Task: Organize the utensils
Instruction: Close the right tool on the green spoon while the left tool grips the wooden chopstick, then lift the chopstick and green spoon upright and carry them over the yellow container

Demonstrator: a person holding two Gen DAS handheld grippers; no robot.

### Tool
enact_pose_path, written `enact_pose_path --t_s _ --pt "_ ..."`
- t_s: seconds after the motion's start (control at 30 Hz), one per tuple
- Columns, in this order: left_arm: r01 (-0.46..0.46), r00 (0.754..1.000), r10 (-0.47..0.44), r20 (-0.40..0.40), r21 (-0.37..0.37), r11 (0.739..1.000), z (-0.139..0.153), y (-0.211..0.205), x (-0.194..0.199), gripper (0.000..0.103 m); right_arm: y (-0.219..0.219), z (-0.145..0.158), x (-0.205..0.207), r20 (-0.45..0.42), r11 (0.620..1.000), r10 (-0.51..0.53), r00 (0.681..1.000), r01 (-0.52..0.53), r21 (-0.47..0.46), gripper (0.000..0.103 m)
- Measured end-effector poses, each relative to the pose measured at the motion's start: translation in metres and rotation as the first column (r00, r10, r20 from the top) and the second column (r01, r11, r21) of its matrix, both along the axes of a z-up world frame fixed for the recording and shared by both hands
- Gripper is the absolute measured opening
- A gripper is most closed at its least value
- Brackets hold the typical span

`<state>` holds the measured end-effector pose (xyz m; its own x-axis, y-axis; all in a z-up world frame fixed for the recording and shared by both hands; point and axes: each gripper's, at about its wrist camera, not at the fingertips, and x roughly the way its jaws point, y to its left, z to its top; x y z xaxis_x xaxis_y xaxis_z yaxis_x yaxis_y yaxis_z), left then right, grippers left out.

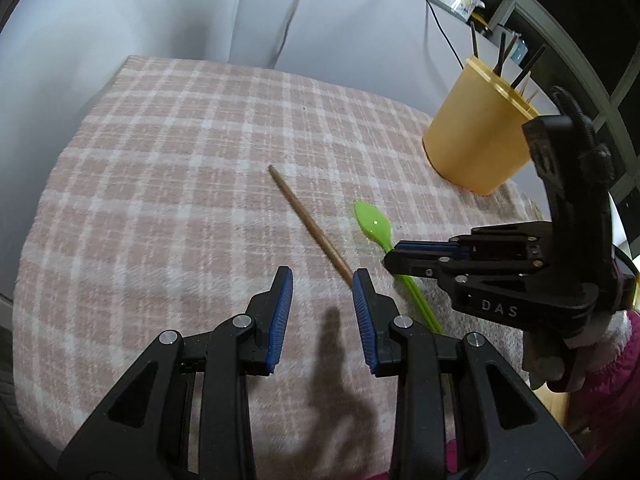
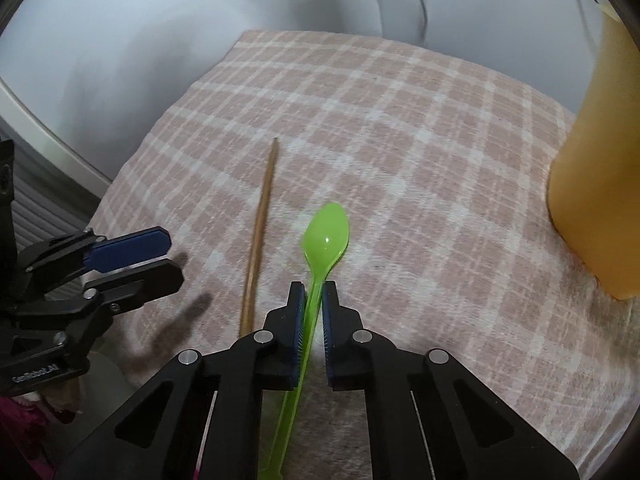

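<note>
— Where's my right gripper [image 2: 314, 286] now?

— Clamped on the green plastic spoon [image 2: 326, 236], pads pressed against its neck just behind the bowl; the spoon lies on the pink plaid cloth [image 2: 400, 140].

— And my left gripper [image 1: 322, 280]?

— Jaws apart, nothing between them — it hangs over the cloth, with the near end of the wooden chopstick [image 1: 308, 222] just by its right fingertip.

— The holder?

— The yellow utensil cup [image 1: 476, 140] stands at the cloth's far right corner, dark sticks poking out of it, well apart from spoon and chopstick, which lie side by side.
</note>
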<state>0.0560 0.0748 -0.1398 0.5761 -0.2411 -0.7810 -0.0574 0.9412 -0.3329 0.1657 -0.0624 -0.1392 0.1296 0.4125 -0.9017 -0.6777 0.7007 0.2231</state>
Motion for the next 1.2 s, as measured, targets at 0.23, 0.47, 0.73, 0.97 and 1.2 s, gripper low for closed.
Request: enact_pose_path --t_s 0.23,0.47,0.73,0.97,1.2 --pt "0.005 0.995 -0.006 -0.095 -0.015 1.000 -0.020 0.002 0.038 0.031 -0.024 0.001 0.009 0.007 0.998 -0.057 0.998 0.057 -0.008 0.005" --pt "0.030 0.995 -0.026 -0.096 0.038 0.999 -0.020 -0.002 0.062 0.031 -0.038 0.002 0.020 -0.010 0.994 -0.107 0.994 0.107 -0.009 0.005" --pt "0.149 0.985 -0.135 -0.104 0.134 0.980 -0.019 -0.026 0.082 0.016 -0.037 0.004 0.021 -0.011 0.994 -0.109 0.994 0.108 -0.031 0.005" --pt "0.167 0.977 -0.146 -0.154 0.133 0.977 -0.022 -0.031 0.095 0.023 -0.039 0.002 0.028 -0.023 0.992 -0.114 0.993 0.113 -0.050 0.005" --pt "0.180 0.976 -0.159 -0.146 0.143 0.973 -0.021 -0.040 0.112 0.011 -0.041 0.000 0.034 -0.064 0.990 -0.141 0.988 0.140 -0.023 0.005"
